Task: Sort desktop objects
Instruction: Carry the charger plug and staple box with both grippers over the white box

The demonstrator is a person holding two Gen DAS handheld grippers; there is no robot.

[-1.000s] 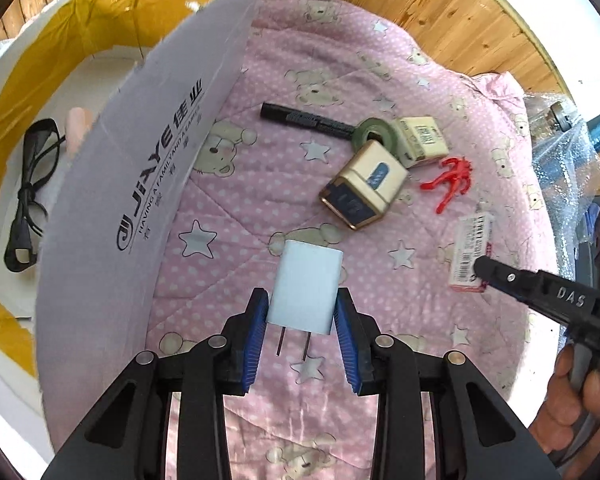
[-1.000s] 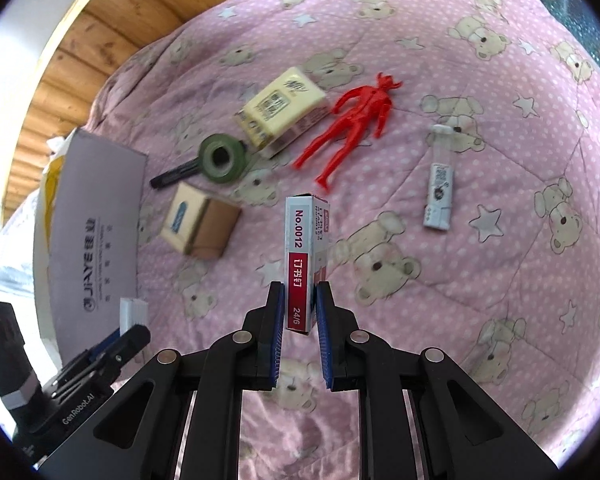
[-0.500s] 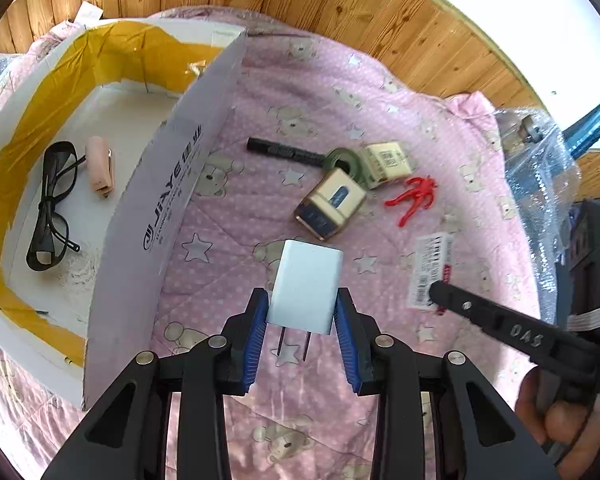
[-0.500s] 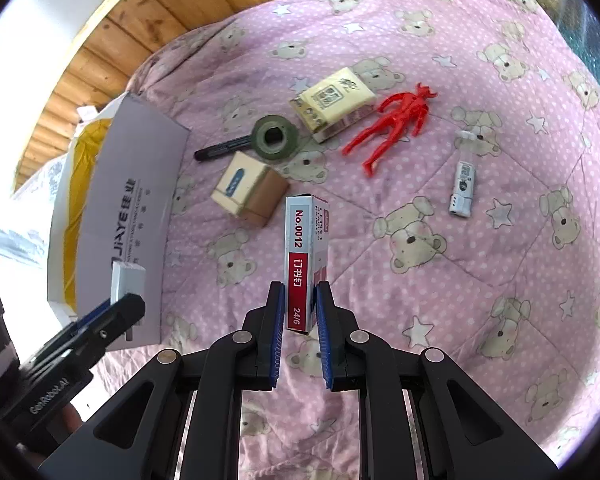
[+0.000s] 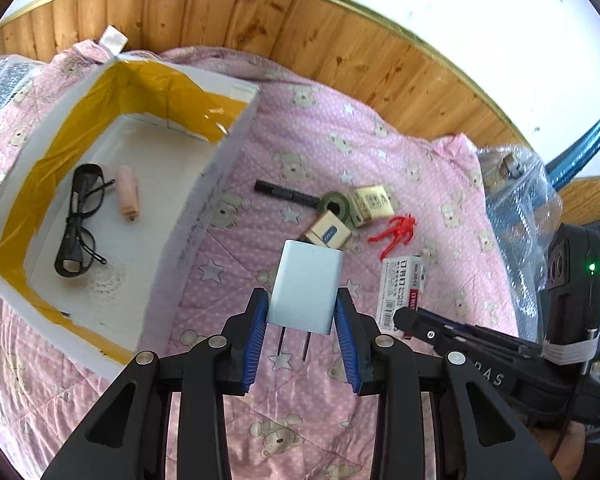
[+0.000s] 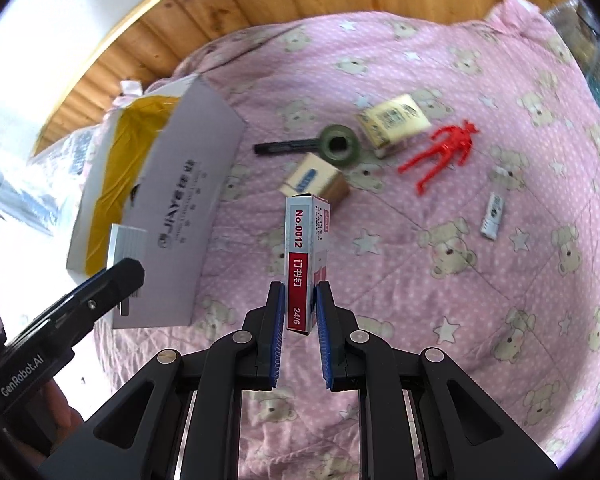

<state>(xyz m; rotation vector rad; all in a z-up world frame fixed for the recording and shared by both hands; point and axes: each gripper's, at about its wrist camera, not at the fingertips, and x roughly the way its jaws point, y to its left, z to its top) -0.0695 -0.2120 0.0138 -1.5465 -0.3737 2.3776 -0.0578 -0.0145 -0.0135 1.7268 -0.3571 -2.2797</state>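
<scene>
My left gripper point(image 5: 303, 312) is shut on a white plug charger point(image 5: 306, 290), prongs pointing back at me, held above the pink blanket right of the open cardboard box point(image 5: 204, 208). My right gripper point(image 6: 300, 308) is shut on a red and white staple box point(image 6: 305, 256), also lifted; in the left wrist view the staple box point(image 5: 402, 286) shows at the right gripper's tip. Black glasses point(image 5: 78, 220) and a pink tube point(image 5: 127, 196) lie inside the cardboard box. On the blanket lie a black pen point(image 6: 286, 146), green tape ring point(image 6: 339, 146), two small cartons point(image 6: 315, 180) point(image 6: 392, 122) and a red figure point(image 6: 440, 152).
A small white stick-shaped item point(image 6: 493, 216) lies on the blanket at the right. Bubble wrap point(image 5: 516, 200) bulges at the blanket's right edge. A wooden wall panel point(image 5: 340, 40) runs behind. The left gripper's tip with the charger point(image 6: 126, 244) shows beside the box wall point(image 6: 180, 216).
Both grippers have risen and pulled back with their loads, so more of the box interior, the blanket and the wooden wall shows. The objects on the blanket have not moved.
</scene>
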